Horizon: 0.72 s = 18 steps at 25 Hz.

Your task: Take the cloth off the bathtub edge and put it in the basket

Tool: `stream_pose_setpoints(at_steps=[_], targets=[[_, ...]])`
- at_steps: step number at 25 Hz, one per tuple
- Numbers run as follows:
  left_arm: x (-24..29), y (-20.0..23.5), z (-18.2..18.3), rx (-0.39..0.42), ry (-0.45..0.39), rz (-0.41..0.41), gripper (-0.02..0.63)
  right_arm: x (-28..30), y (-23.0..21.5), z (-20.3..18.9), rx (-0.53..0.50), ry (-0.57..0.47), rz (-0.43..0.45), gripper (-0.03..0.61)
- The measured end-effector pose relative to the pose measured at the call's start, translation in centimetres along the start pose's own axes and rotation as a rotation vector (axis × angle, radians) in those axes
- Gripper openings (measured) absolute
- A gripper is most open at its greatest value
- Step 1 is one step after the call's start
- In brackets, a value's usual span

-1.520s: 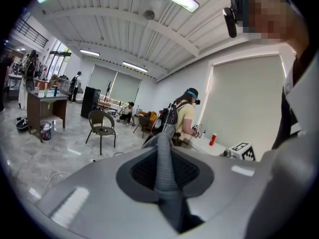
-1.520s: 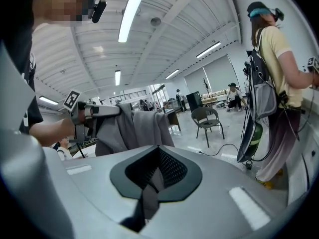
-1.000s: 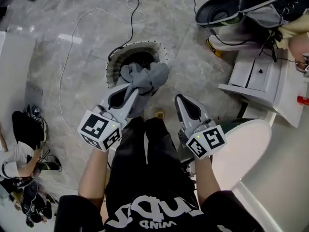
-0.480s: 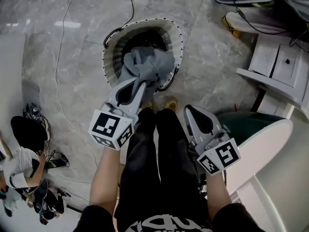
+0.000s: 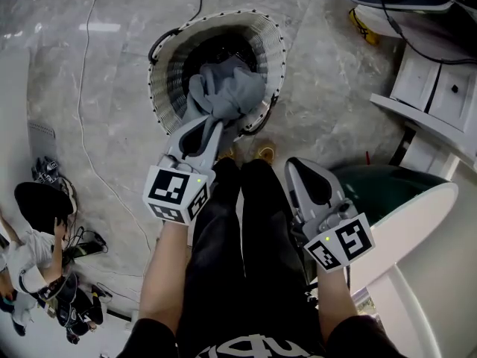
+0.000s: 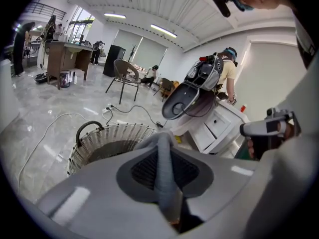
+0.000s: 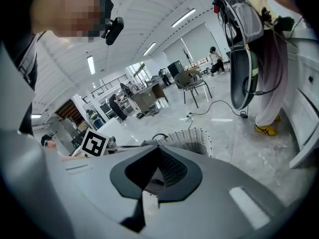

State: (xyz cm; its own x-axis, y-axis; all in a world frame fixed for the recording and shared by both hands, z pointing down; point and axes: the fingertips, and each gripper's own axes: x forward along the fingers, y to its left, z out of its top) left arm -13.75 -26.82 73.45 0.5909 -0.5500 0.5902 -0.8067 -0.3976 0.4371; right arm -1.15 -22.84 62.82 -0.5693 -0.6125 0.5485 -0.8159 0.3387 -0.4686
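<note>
A grey cloth (image 5: 223,92) hangs from my left gripper (image 5: 212,125), which is shut on it. The cloth's bunched lower part sits inside the mouth of the white woven basket (image 5: 272,39) on the floor. In the left gripper view the cloth (image 6: 162,168) runs as a strip between the jaws, with the basket (image 6: 114,138) right below and ahead. My right gripper (image 5: 293,164) is shut and holds nothing; it hovers beside the person's legs, near the bathtub (image 5: 410,222) with its white rim and green inside. The right gripper view shows the basket (image 7: 192,138) beyond the closed jaws.
The person's black trousers fill the lower middle between both grippers. A white cabinet (image 5: 440,88) stands at the right, cables (image 5: 86,88) trail over the marble floor, and dark bags (image 5: 41,200) lie at the left. Other people are far off in the room.
Both grippers have come down. The cloth has sunk from above the basket's near rim into its mouth. The basket now looks bigger and closer in the head view.
</note>
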Motion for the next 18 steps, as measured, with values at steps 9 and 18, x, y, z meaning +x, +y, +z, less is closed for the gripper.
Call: stream_pose_setpoints(at_steps=[9,18], targets=[[1.1,0.2,-0.7,-0.052,0.037,-0.006,0.056,0.6,0.1,-0.2,0.002,0.018,0.029,0.009],[1.9,-0.7,-0.6,-0.059,0.043,-0.054,0.097,1.4,0.2,-0.5,0.014,0.03,0.041,0.009]])
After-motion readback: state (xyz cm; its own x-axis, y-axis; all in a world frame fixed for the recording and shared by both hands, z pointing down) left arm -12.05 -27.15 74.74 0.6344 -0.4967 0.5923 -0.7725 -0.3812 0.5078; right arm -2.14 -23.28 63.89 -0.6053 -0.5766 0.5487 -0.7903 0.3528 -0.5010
